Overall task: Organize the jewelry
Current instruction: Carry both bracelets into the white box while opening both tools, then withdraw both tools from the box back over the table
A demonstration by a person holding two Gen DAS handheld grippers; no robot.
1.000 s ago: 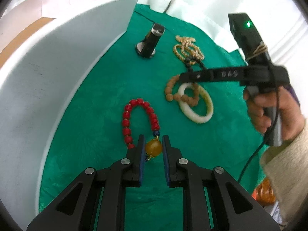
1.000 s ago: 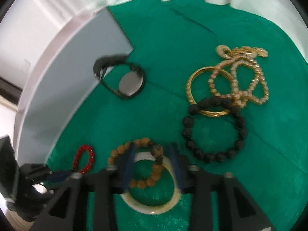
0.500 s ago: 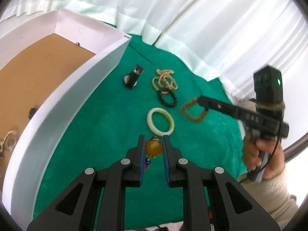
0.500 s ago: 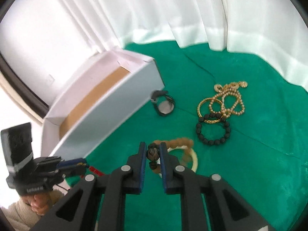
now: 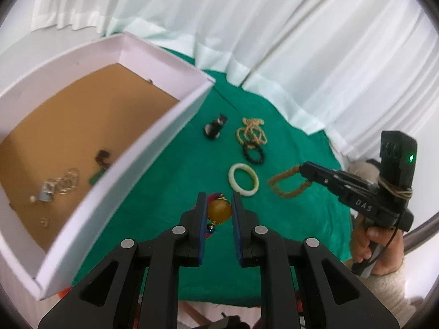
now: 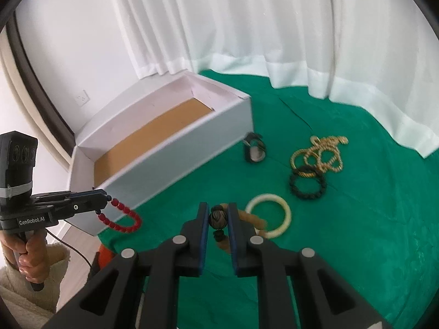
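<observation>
My left gripper [image 5: 218,201] is shut on the amber bead [image 5: 218,212] of a red bead bracelet [image 6: 123,218], which dangles from it in the air beside the white box [image 5: 164,115]. My right gripper [image 6: 218,213] is shut on a dark striped bead [image 6: 218,218] of a brown wooden bead bracelet [image 5: 286,187], which hangs above the green cloth [image 5: 170,192]. The box has a brown floor with several small silver pieces [image 5: 63,183] and a dark item [image 5: 103,157] lying on it.
On the cloth lie a white bangle [image 6: 270,219], a black bead bracelet [image 6: 307,182], tangled gold chains with a gold bangle [image 6: 321,153] and a small black round item [image 6: 255,150]. White curtains hang behind. A hand [image 6: 27,257] holds each gripper's handle.
Both grippers rose from the cloth, each lifting its bracelet clear. The views pulled back, so the inside of the box and the curtains now show.
</observation>
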